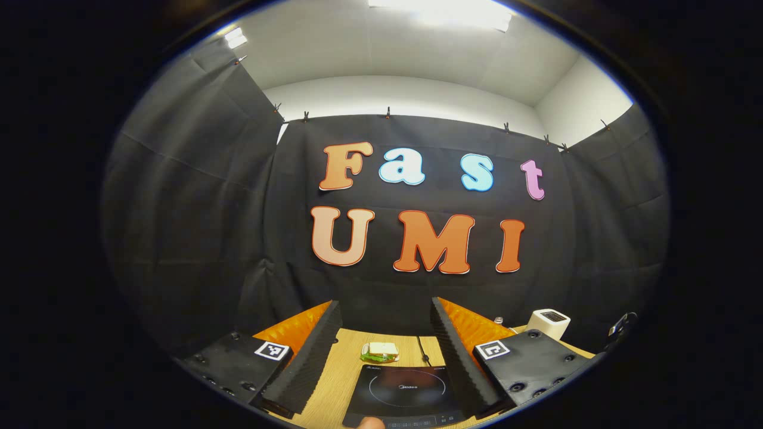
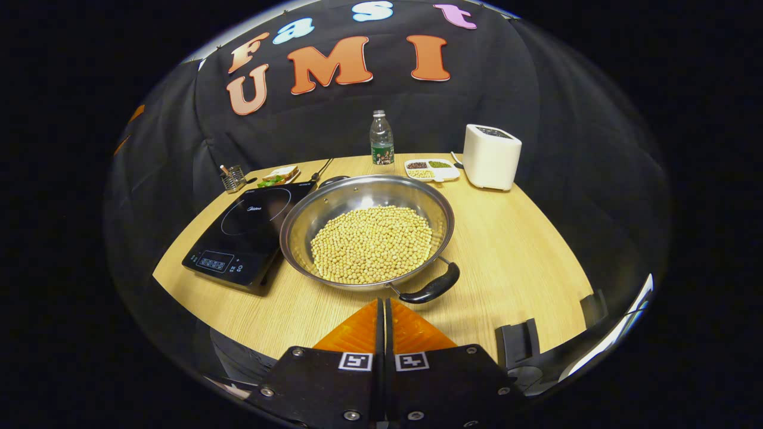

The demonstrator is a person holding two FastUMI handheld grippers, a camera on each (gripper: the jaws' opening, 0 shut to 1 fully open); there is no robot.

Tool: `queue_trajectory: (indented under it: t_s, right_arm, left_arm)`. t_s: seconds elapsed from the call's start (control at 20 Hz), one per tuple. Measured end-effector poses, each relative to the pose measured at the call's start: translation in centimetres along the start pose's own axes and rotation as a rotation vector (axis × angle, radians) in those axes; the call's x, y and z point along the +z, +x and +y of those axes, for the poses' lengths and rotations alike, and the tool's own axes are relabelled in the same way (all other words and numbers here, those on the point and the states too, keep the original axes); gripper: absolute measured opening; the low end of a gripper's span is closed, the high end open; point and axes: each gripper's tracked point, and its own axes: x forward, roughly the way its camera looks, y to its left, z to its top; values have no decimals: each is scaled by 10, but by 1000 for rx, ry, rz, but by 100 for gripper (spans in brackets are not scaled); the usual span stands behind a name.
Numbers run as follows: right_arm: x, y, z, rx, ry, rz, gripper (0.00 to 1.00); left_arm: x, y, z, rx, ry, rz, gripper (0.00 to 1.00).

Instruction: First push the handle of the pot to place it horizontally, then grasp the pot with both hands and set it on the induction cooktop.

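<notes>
In the right gripper view a wide steel pot [image 2: 337, 205] full of yellow beans [image 2: 372, 241] sits mid-table. One of its black handles [image 2: 433, 288] points toward me and slightly right; the other handle [image 2: 334, 179] is at the far rim. The black induction cooktop [image 2: 244, 235] lies just left of the pot. My right gripper [image 2: 384, 302] is shut with nothing in it, its tips just short of the near handle. In the left gripper view my left gripper [image 1: 384, 304] is held high and open, with the cooktop [image 1: 408, 387] below between its fingers.
On the wooden table [image 2: 524, 238] a water bottle [image 2: 381, 140], a divided dish [image 2: 432, 170] and a white appliance [image 2: 492, 156] stand at the back right. A sandwich [image 2: 280, 174] and a utensil holder [image 2: 232, 177] are behind the cooktop. Black brackets [image 2: 517, 342] sit at the near right edge.
</notes>
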Motion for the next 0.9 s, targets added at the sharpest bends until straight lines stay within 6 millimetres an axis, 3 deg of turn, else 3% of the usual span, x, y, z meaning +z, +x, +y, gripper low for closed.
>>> queue_trajectory:
  t_s: [0.35, 0.65, 0.9]
  right_arm:
    - [-3, 24, 14, 27, 38, 36, 0]
    - [-2, 38, -2, -17, 56, 47, 0]
    - [0, 38, -8, -19, 76, 38, 0]
  left_arm:
    - [-3, 1, 5, 11, 9, 6, 98]
    - [-7, 7, 6, 14, 4, 15, 98]
    - [-12, 10, 4, 2, 4, 21, 99]
